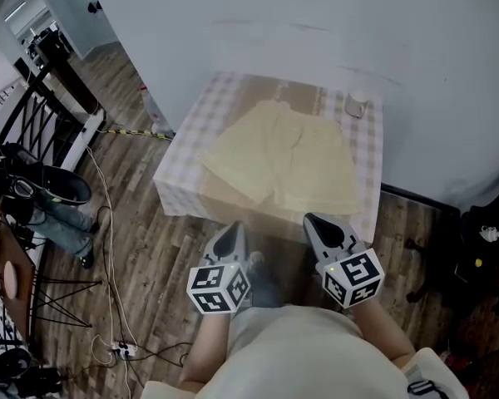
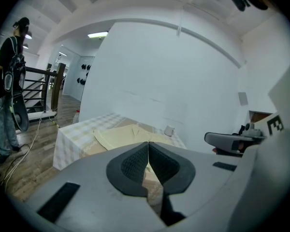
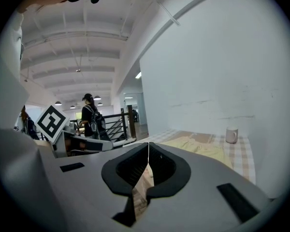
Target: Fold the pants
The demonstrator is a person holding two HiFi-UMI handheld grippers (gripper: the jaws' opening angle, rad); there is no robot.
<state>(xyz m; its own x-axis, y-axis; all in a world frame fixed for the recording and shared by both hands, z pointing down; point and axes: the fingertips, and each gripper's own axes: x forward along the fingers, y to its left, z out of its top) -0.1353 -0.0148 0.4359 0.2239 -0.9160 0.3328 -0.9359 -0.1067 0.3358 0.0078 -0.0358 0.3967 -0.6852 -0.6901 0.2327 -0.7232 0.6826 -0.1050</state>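
Head view: pants point(image 1: 279, 156) lay flat, cup point(image 1: 357, 105) upper right.
Left gripper point(image 1: 232, 233): sat clenched, empty.
Right gripper point(image 1: 313, 222): sat clenched, empty.
Risk: swept cloth could have toppled cup.

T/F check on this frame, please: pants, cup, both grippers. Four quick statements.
1. The pants lie spread flat on the table. True.
2. The left gripper is clamped on the pants. False: its jaws are shut on nothing, and it is not touching the pants.
3. The right gripper has its jaws together, empty. True.
4. The cup stands on the pants. False: it stands apart from them, at the table's far right corner.
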